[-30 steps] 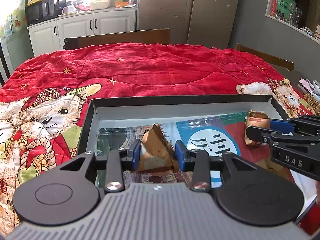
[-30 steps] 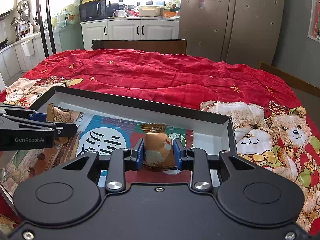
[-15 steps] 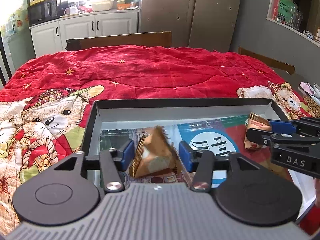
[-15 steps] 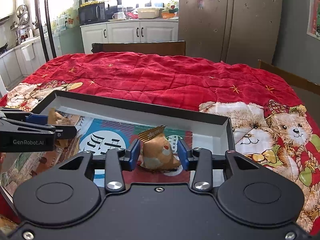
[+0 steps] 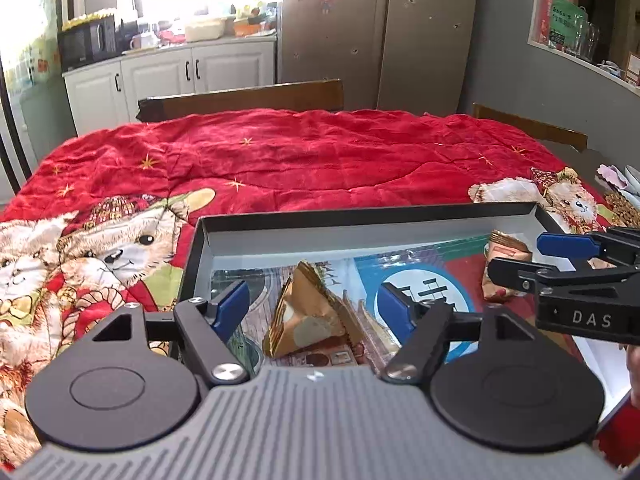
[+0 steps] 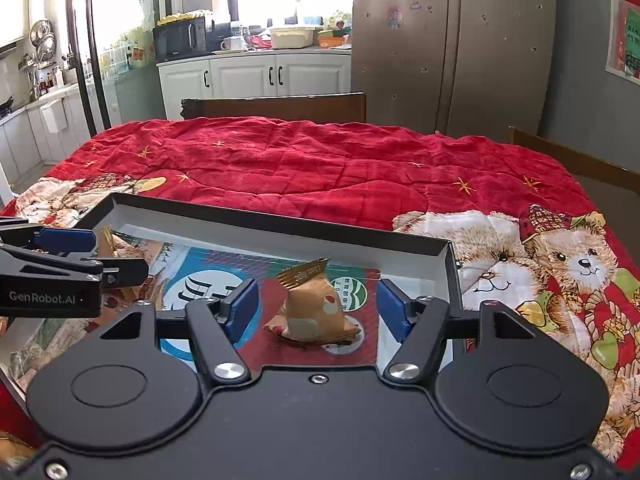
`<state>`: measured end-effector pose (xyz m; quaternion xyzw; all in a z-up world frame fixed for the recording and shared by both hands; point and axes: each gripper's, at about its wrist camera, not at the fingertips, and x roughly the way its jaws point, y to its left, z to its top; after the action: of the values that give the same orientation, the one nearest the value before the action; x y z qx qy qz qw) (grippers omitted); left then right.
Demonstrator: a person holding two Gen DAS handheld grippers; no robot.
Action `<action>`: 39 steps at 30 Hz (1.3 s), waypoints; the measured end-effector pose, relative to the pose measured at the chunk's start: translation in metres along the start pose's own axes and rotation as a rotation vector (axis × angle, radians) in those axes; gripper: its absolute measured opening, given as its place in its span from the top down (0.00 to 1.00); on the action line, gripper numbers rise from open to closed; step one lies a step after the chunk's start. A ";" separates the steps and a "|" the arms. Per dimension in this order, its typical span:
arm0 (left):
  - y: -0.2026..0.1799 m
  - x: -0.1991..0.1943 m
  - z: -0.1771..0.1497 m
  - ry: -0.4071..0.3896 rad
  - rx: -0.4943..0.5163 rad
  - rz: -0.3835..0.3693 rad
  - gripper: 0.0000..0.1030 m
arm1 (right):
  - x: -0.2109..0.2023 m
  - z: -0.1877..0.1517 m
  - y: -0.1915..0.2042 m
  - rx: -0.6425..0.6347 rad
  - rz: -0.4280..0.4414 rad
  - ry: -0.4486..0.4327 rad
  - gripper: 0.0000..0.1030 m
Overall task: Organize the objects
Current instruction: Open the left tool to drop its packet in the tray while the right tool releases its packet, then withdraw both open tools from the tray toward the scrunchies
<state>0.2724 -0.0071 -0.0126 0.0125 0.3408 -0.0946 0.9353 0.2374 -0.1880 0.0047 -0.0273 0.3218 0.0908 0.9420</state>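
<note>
A shallow black box (image 5: 360,210) (image 6: 280,222) with a printed picture on its floor lies on the red quilt. My left gripper (image 5: 314,310) is open; a tan wrapped snack (image 5: 312,320) lies on the box floor between its fingers, untouched. My right gripper (image 6: 318,308) is open; a second tan wrapped snack (image 6: 314,312) lies on the box floor between its fingers, free of both. The right gripper (image 5: 560,256) also shows at the right of the left wrist view, beside its snack (image 5: 504,268). The left gripper (image 6: 96,256) shows at the left of the right wrist view.
The red quilt (image 5: 300,160) with teddy-bear prints covers the table. Wooden chair backs (image 5: 240,100) stand at the far edge and another (image 6: 572,160) at the right. White kitchen cabinets (image 6: 256,76) and a steel refrigerator (image 6: 448,40) stand beyond.
Both grippers have opened and let go of their snacks, which now lie on the box floor. Both grippers have drawn back and up a little.
</note>
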 end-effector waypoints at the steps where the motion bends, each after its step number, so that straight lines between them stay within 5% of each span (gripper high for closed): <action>1: -0.001 -0.001 0.000 -0.002 0.003 -0.001 0.20 | -0.001 0.000 0.001 -0.001 0.002 -0.003 0.35; 39: -0.004 -0.076 -0.015 -0.080 0.043 -0.014 0.12 | -0.088 -0.011 0.010 -0.014 0.080 -0.093 0.30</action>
<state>0.2055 0.0028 0.0245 0.0263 0.3013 -0.1086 0.9470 0.1611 -0.1931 0.0497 -0.0168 0.2780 0.1316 0.9514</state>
